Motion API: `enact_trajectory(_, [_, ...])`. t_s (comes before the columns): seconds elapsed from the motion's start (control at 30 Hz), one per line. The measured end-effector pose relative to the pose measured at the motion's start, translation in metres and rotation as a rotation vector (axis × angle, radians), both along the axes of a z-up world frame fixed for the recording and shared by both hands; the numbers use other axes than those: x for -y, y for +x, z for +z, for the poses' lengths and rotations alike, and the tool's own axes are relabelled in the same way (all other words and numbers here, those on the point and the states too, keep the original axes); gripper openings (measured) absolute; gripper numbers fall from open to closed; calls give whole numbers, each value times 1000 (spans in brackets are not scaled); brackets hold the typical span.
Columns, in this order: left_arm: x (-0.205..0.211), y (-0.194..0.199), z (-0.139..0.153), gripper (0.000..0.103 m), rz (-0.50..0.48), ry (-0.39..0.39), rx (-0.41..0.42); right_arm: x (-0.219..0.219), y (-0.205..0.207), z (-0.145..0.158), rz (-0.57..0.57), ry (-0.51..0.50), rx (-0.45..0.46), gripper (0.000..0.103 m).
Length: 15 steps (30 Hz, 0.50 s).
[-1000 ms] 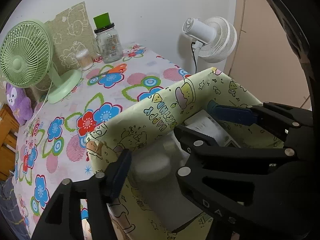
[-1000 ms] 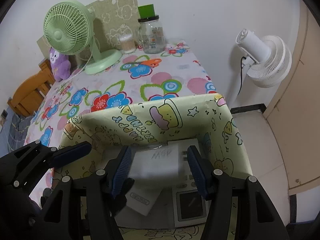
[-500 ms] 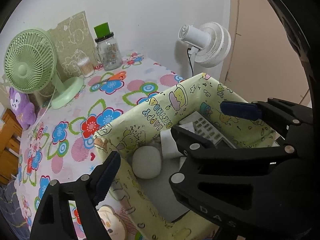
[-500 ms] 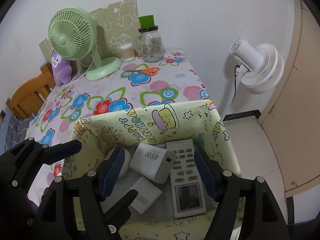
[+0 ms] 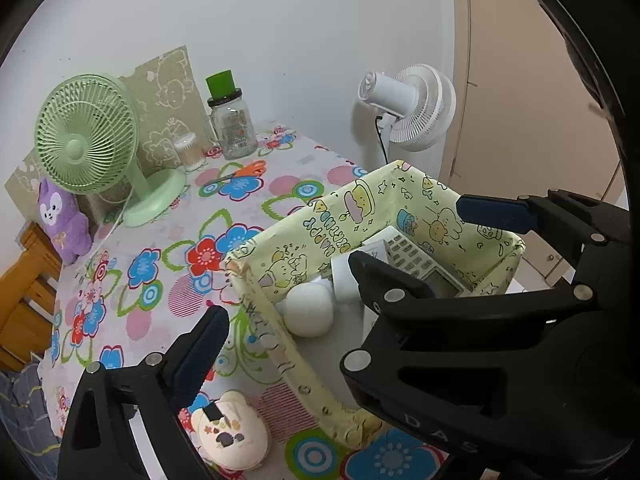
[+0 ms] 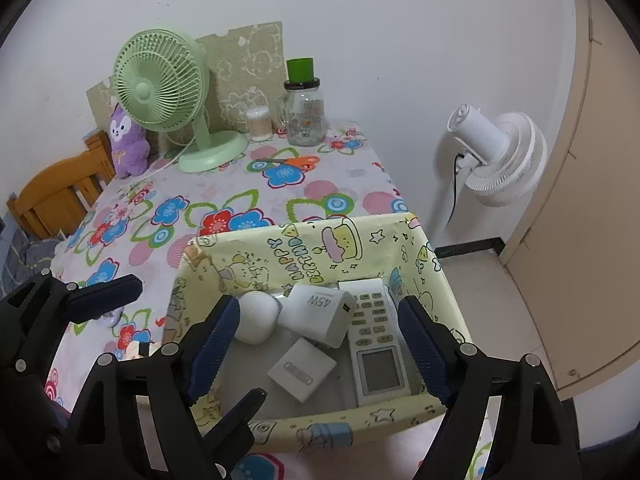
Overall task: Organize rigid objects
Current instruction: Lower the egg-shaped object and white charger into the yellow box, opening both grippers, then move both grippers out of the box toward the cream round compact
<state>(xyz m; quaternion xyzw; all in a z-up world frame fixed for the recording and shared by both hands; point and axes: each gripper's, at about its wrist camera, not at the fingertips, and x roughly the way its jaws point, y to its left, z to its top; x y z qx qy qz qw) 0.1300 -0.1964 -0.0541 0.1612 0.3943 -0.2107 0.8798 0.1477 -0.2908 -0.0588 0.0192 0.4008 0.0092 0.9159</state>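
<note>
A yellow-green cartoon-print box point(image 6: 312, 248) point(image 5: 340, 216) stands at the table's near right corner. In it lie a white ball-shaped thing point(image 6: 258, 316) point(image 5: 308, 310), a white 45W charger point(image 6: 320, 312), a flat white adapter point(image 6: 302, 368) and a white remote control point(image 6: 376, 344) point(image 5: 416, 260). My right gripper point(image 6: 318, 320) hovers above the box. Its jaws are opening and its pads press on nothing. My left gripper point(image 5: 344, 268) straddles the box's left wall, jaws opening, holding nothing. A cream pouch point(image 5: 232, 436) lies on the cloth left of the box.
On the flowered tablecloth point(image 6: 224, 200) at the back stand a green desk fan point(image 6: 160, 80), a glass jar with a green lid point(image 6: 304, 116), a cotton-swab tub point(image 6: 260, 124) and a purple plush point(image 6: 126, 140). Orange scissors point(image 6: 288, 160) lie near. A white floor fan point(image 6: 496, 152) stands right of the table.
Both grippers lifted and drew back from the box while their jaws widened. The right let the charger drop into the box; the left let go of the white ball-shaped thing.
</note>
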Motion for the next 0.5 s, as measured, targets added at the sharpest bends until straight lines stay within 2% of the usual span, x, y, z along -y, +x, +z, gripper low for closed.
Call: enact_trajectory(0.5, [-39,-22,13,102,20,-24,47,-38,-24,19,15,-53,54,92])
